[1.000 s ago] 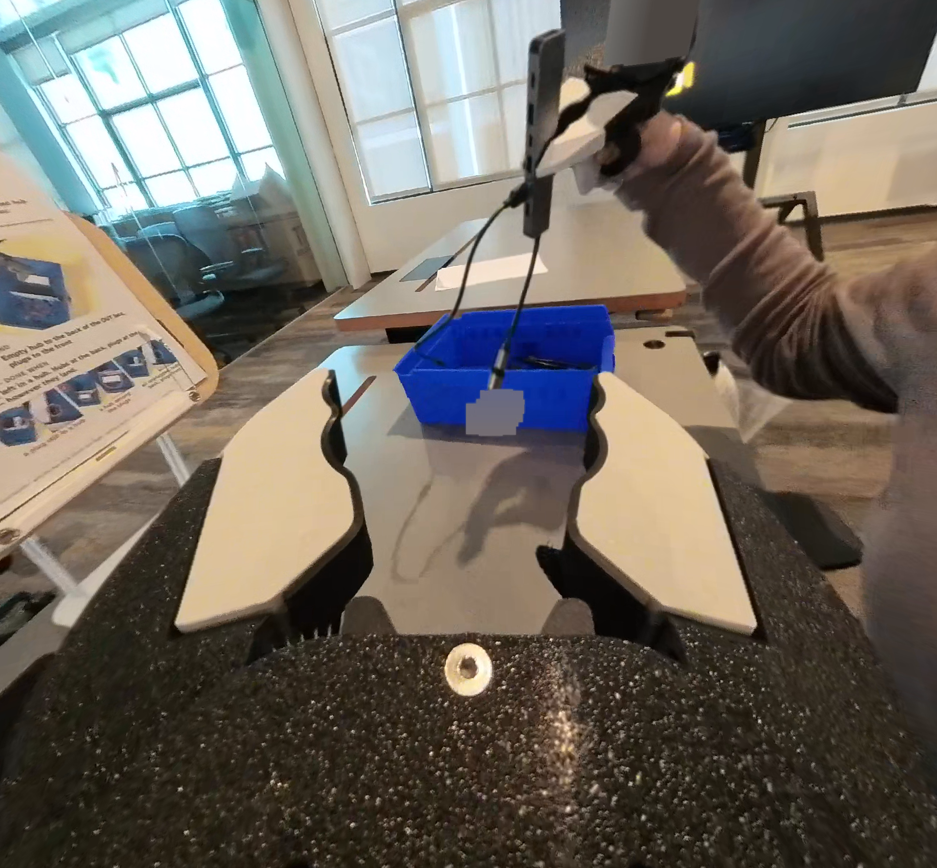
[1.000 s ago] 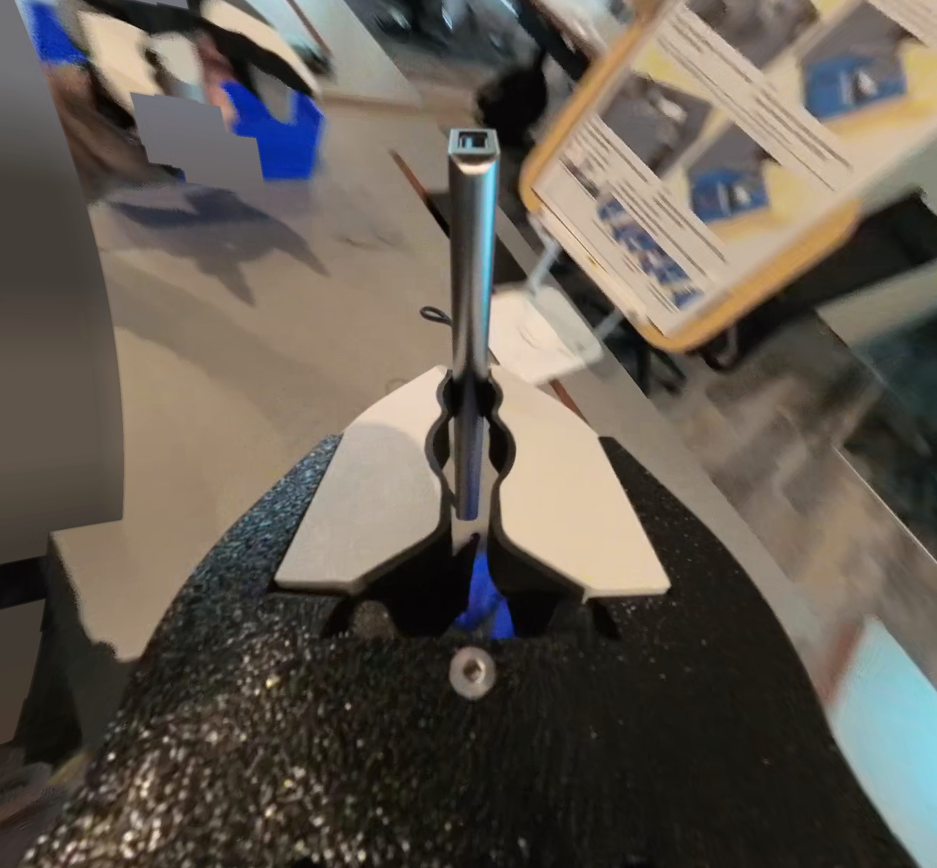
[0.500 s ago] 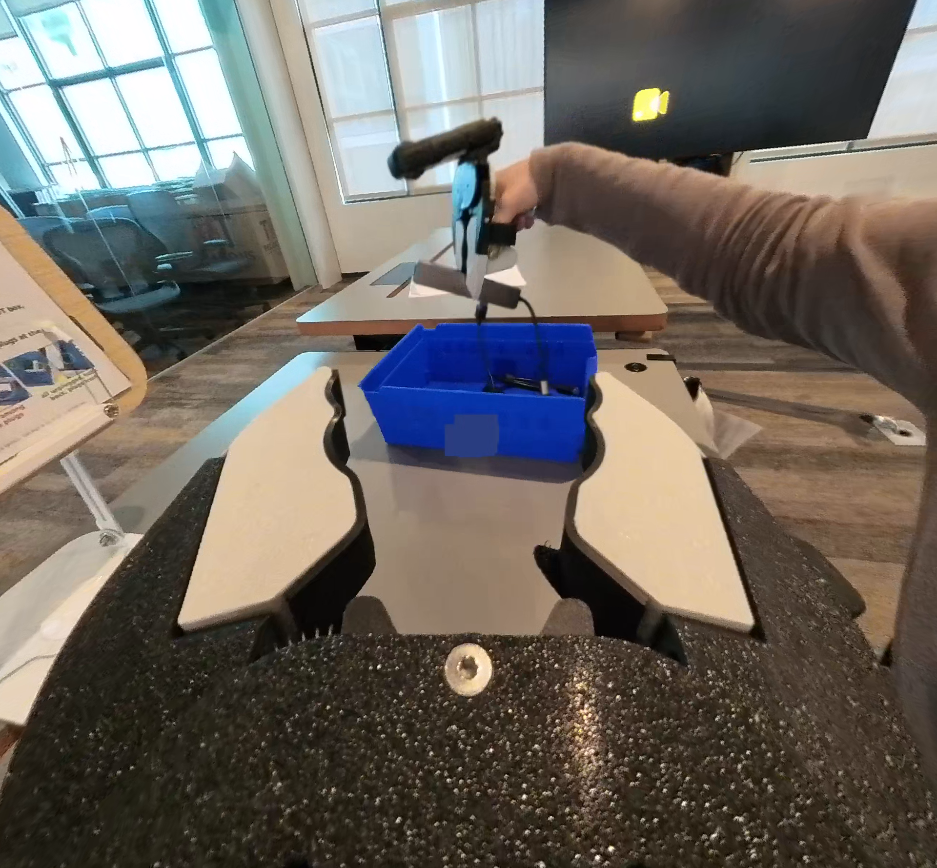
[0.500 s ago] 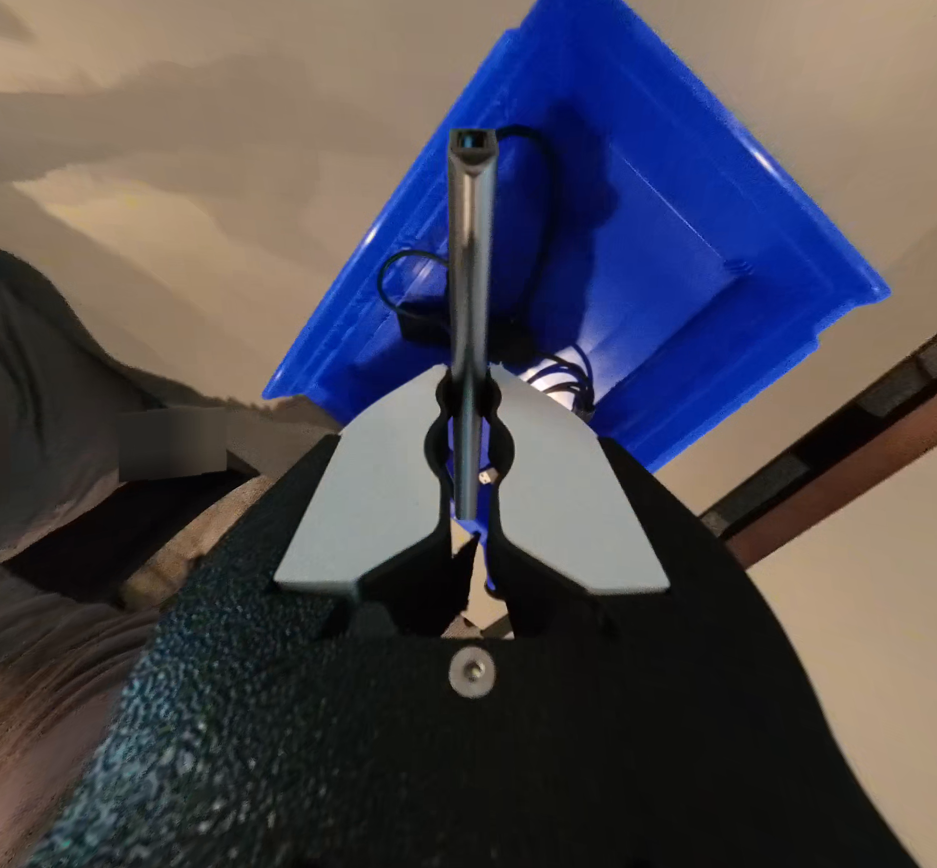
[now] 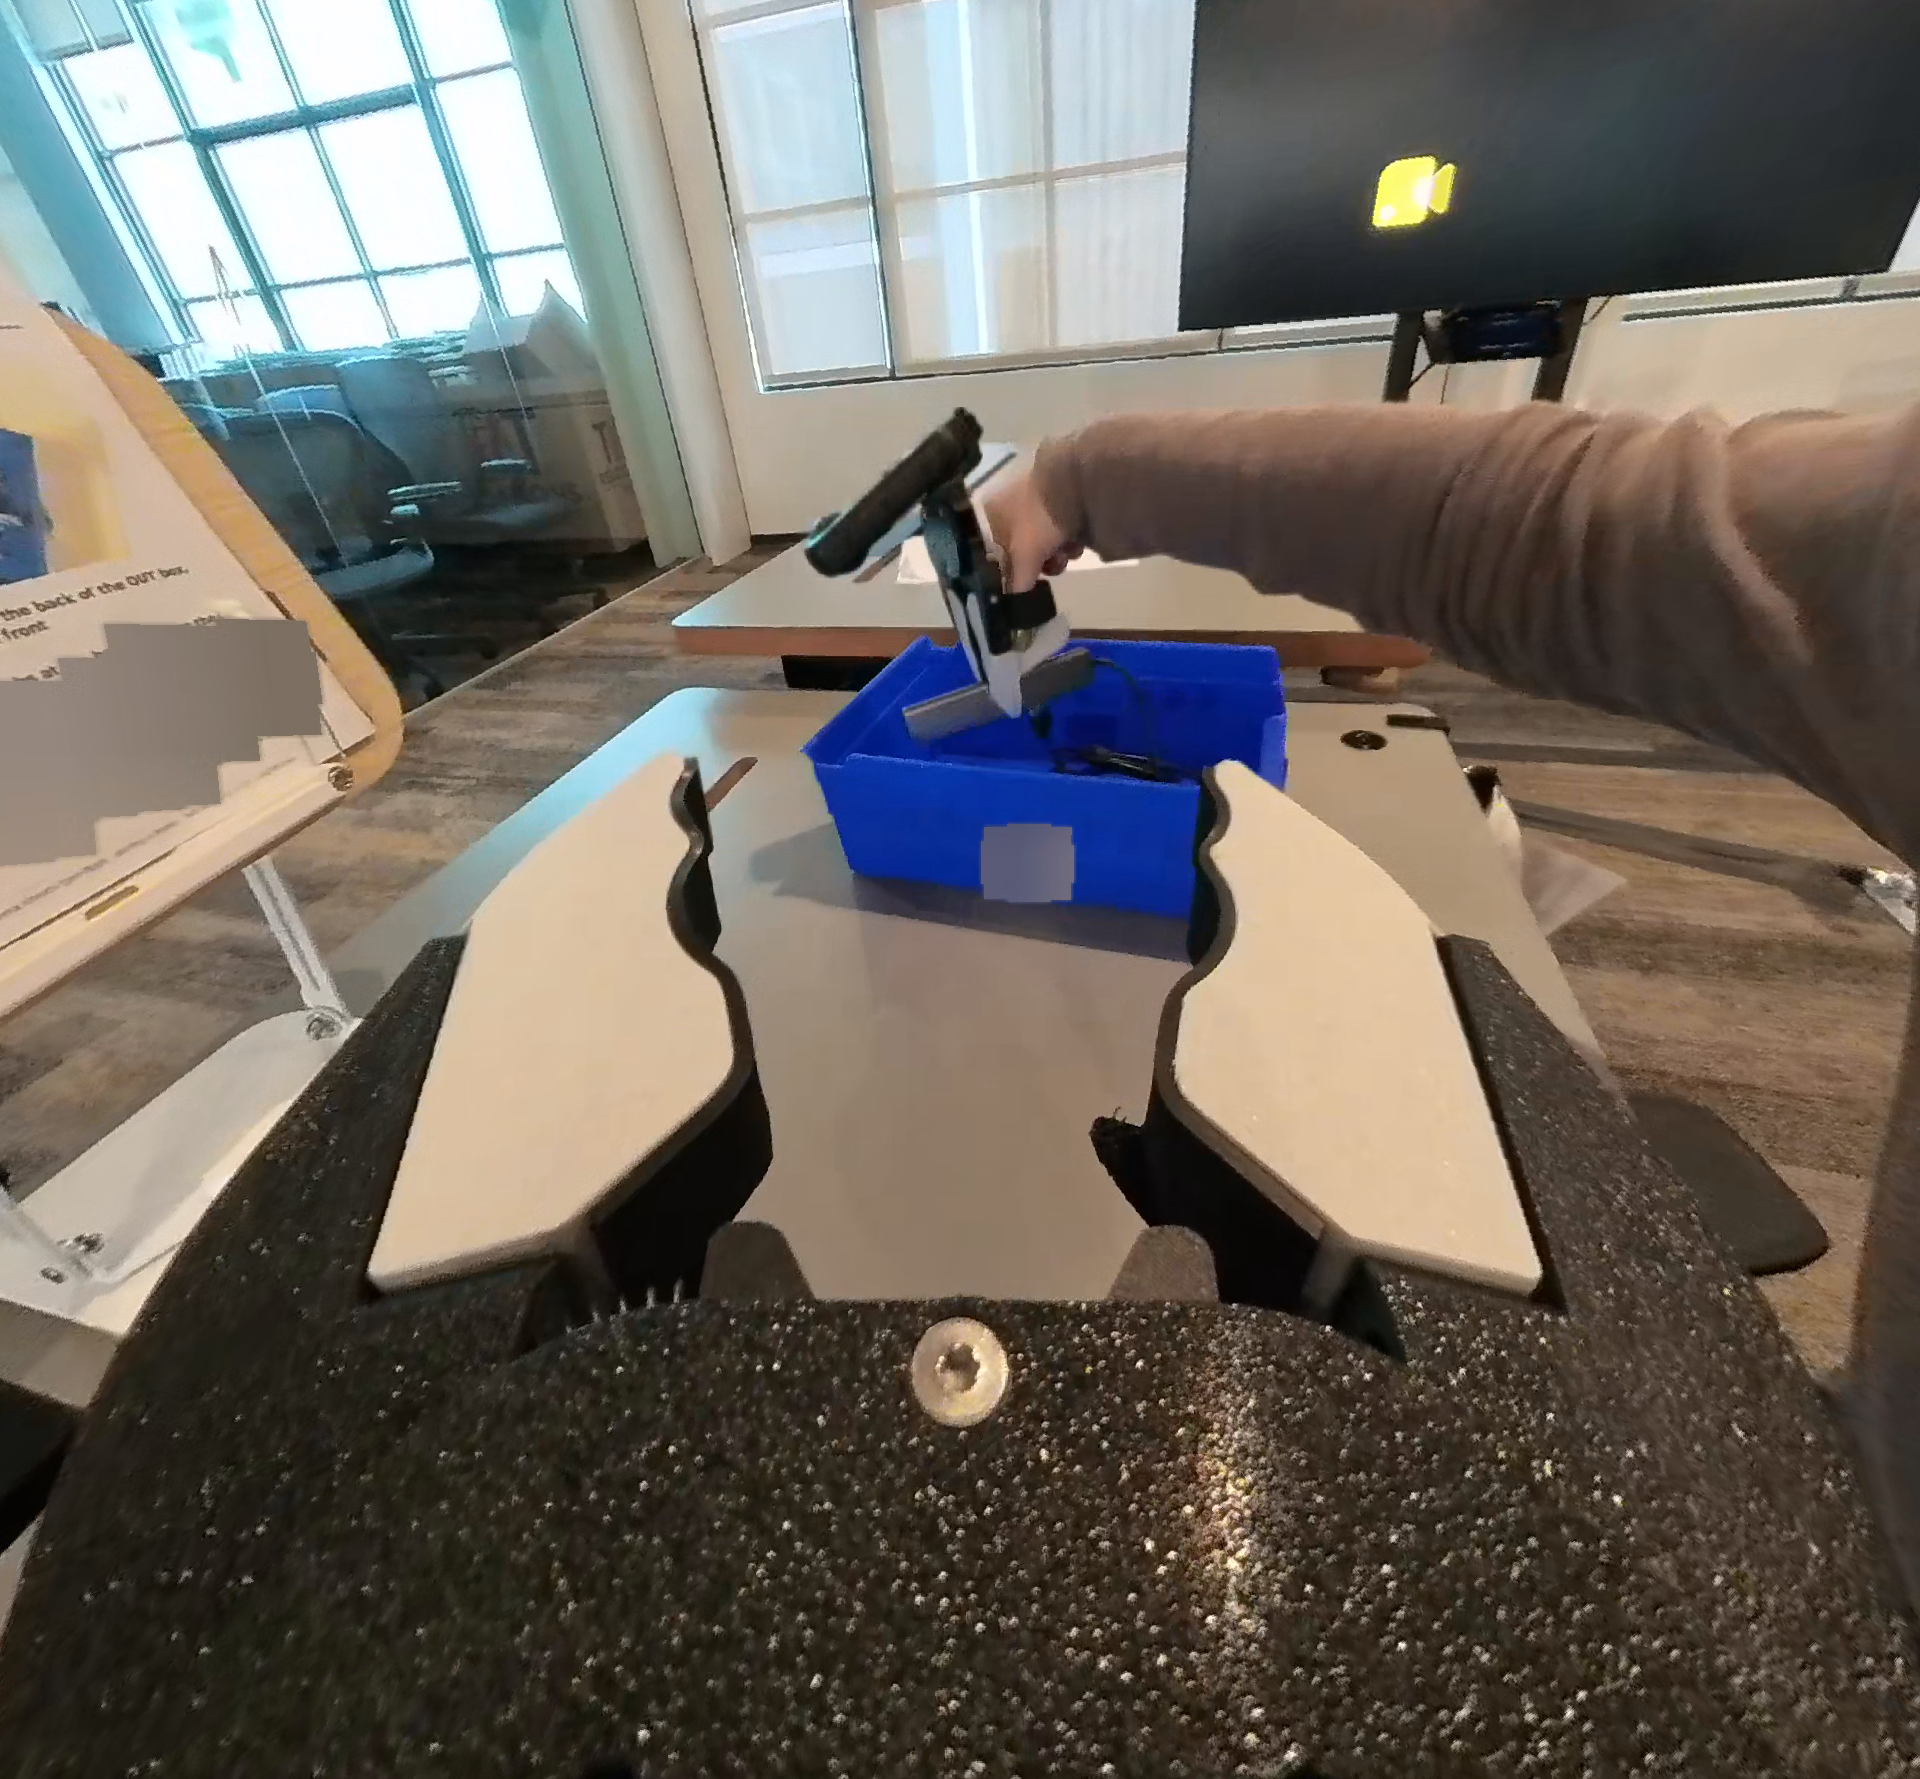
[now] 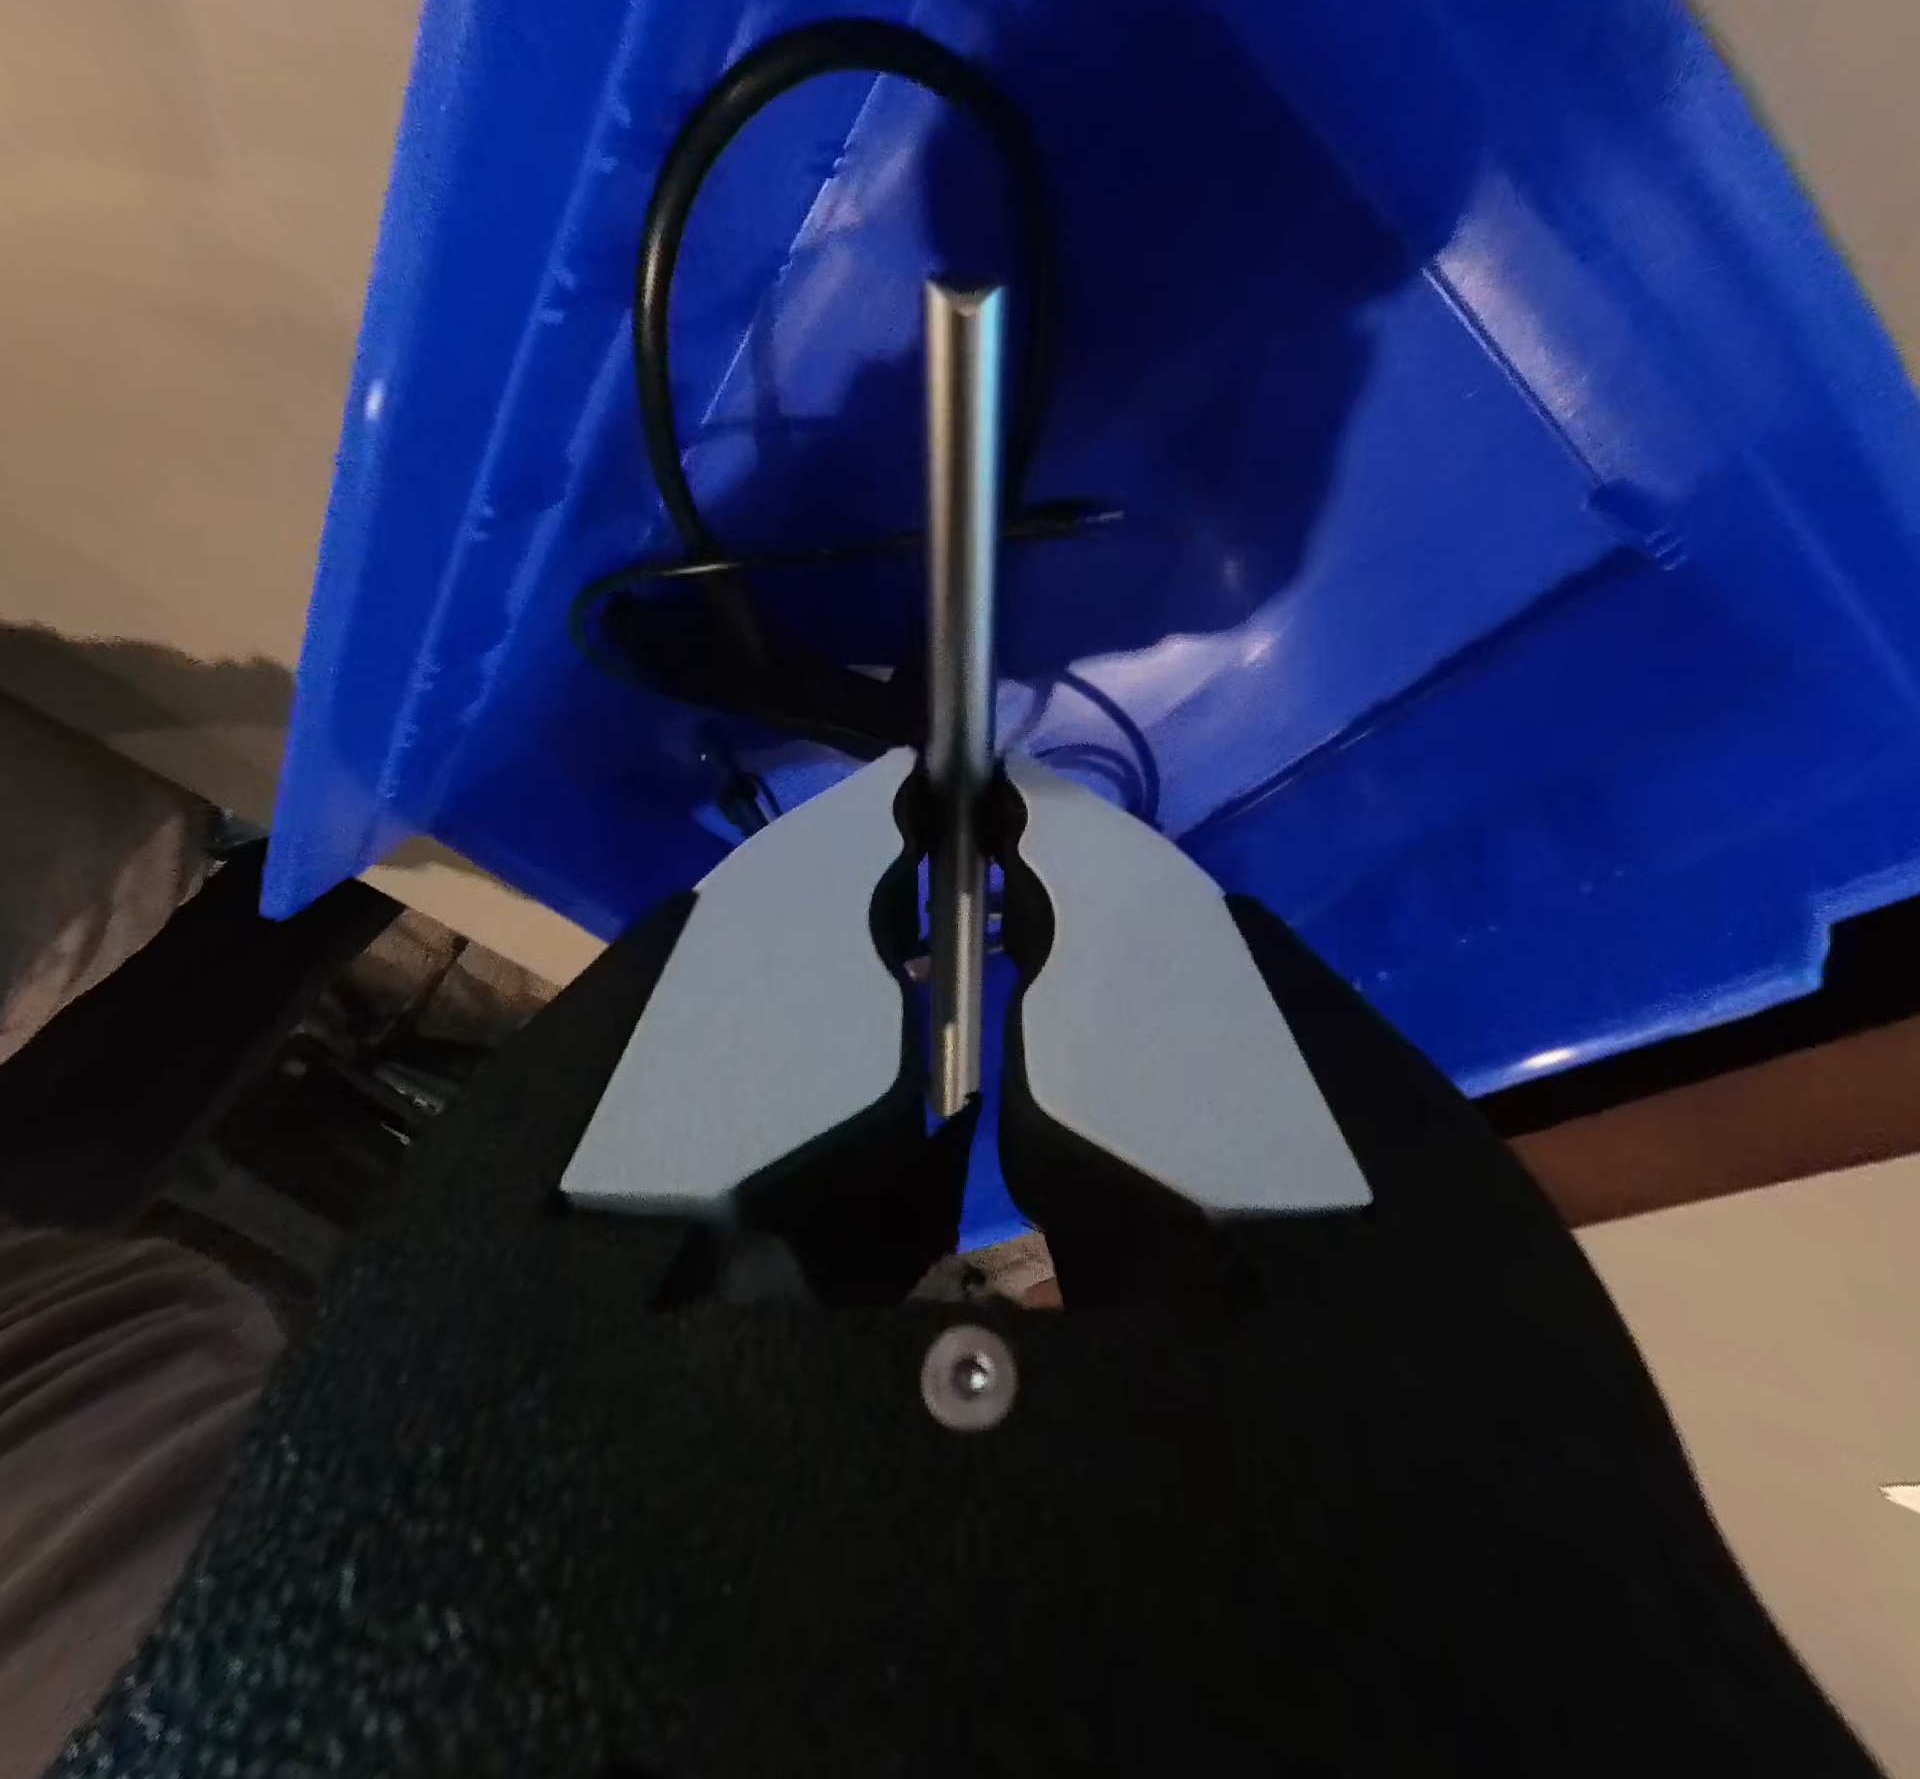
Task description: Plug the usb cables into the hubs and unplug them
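A bright office with tall windows held a grey bench (image 5: pixel 935 1054) carrying a blue bin (image 5: pixel 1236 690). The right claw (image 6: pixel 961 815) gripped a slim grey hub (image 6: pixel 964 524) over the bin, cable (image 6: pixel 665 275) looping inside. The left claw (image 5: pixel 951 908) gaped wide, empty. Released carelessly, the hub could likely snag that cable.

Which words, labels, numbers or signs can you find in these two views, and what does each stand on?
Instruction board: printed lines, not quoted here; partly masked.
Dark screen: no words, one yellow camera symbol.
Cardboard boxes: lettering too blurred.
Blue bin: none readable.
Right wrist view: none.
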